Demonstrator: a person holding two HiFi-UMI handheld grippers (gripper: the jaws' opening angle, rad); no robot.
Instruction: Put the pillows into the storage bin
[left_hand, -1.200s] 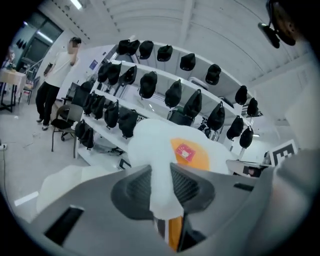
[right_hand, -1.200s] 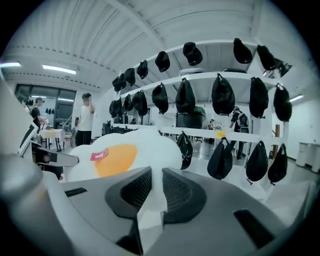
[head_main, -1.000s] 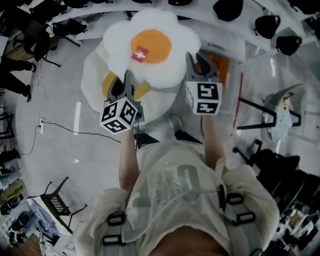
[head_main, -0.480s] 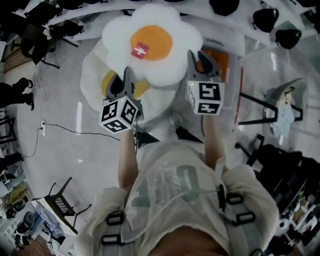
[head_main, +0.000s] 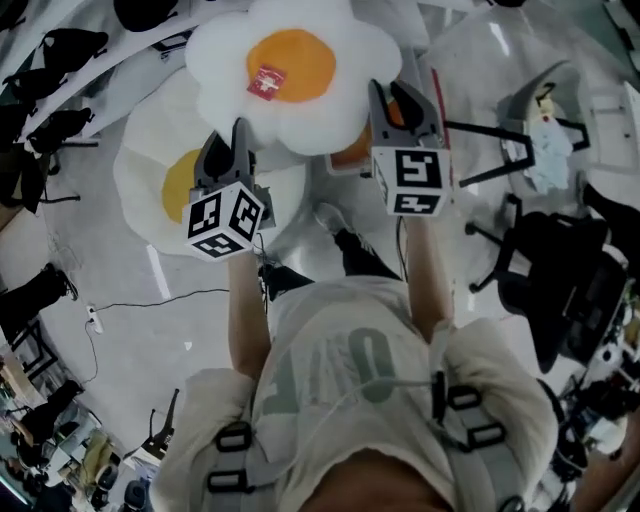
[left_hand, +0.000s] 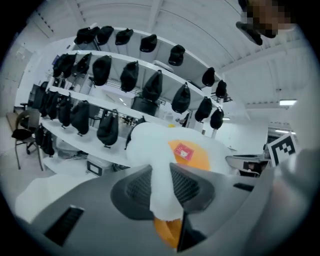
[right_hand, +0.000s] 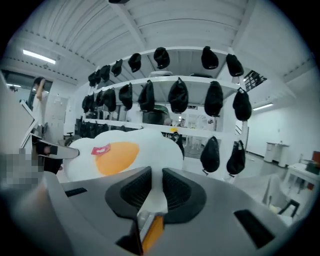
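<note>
An egg pillow (head_main: 290, 75) is held up in the air, roughly level, in front of the chest, by both tongs at once. L tongs (left_hand: 161, 185) are nipped on the white rim at the pillow's near-left lobe. R tongs (right_hand: 154, 187) are nipped on the rim at near-right. In each gripper view the fabric is squashed thin btwn the ribbed pads, so neither pair is spread. A red tag (head_main: 266, 82) is seen on the yolk.

Vs. a second ago, the grip is unchanged, but pillow and both tongs have been swung sideways together w/ the body. The 2nd egg pillow (head_main: 165, 185), earlier mostly covered, is now exposed at lower left, well below the held one. A clear container (head_main: 480, 50), prob. the storage bin (not certain), has come nearer to top centre, just beyond R tongs.

Meaning: the carry is judged to be under way. Pillow no. 1 is not yet binned and the 2nd pillow is untouched. Release should be made only once the pillow is over the bin mouth.
</note>
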